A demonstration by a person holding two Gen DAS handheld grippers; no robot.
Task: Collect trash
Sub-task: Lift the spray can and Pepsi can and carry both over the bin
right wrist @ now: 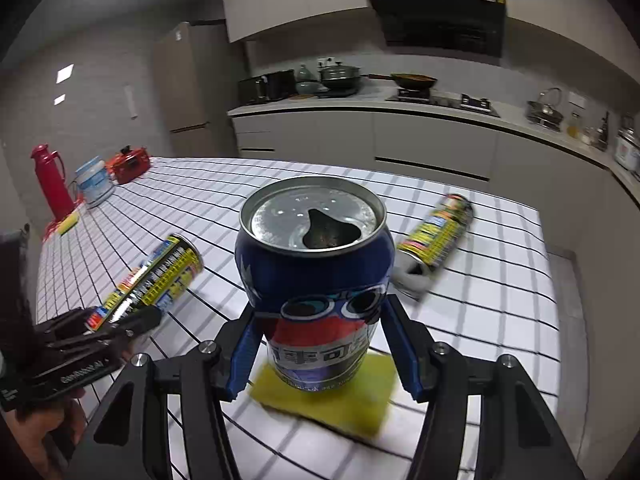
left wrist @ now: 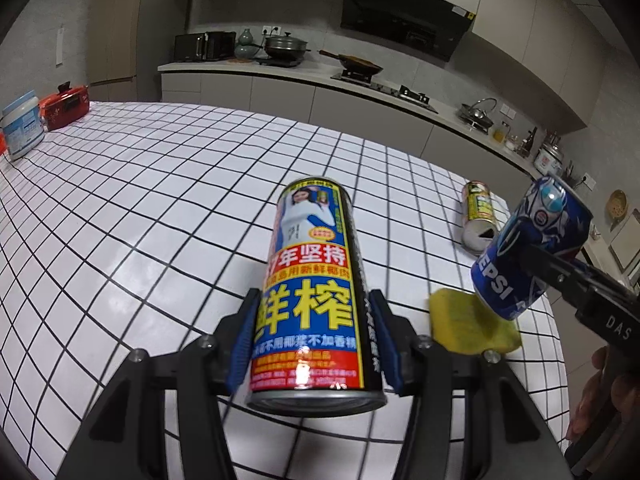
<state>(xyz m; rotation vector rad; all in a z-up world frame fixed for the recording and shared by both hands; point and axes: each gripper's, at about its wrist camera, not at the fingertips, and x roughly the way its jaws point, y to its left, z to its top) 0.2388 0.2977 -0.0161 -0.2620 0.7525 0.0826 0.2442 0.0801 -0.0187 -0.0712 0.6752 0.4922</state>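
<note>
1. Jaws of the left gripper (left wrist: pixel 314 340), seen from its own wrist, are clamped on a tall coconut-juice can (left wrist: pixel 314 292), blue pads pressed against its sides and the can lifted off the checked bench (left wrist: pixel 140 208). Off to the right the right gripper (left wrist: pixel 536 256) holds a blue Pepsi can (left wrist: pixel 528 248) up in the air, a hand (left wrist: pixel 596 392) showing behind it.

2. Same view, what is left: a third can (left wrist: pixel 480 216) lies on its side near the bench's far right edge, untouched, and a yellow sponge (left wrist: pixel 472 320) lies under the Pepsi can. I see no bin anywhere, so both held cans have nowhere to go yet.

3. From the right wrist, that gripper's jaws grip the Pepsi can (right wrist: pixel 316 288) low on its body, its opened top facing the camera. The sponge (right wrist: pixel 328 392) sits directly beneath, apart from the can. The left gripper (right wrist: pixel 132 320) enters from the left with its tall can (right wrist: pixel 148 280) pointing across the bench.

4. The lying can (right wrist: pixel 436 236) rests to the right with a pale crumpled scrap at its near end, likely trash too.

5. By my reckoning the job is about midway: two picked up, nothing deposited, one can left.

6. A red flask (right wrist: pixel 50 180), a white tub (right wrist: pixel 94 182) and a red pot (right wrist: pixel 130 164) stand at the far left corner, well clear of everything.
</note>
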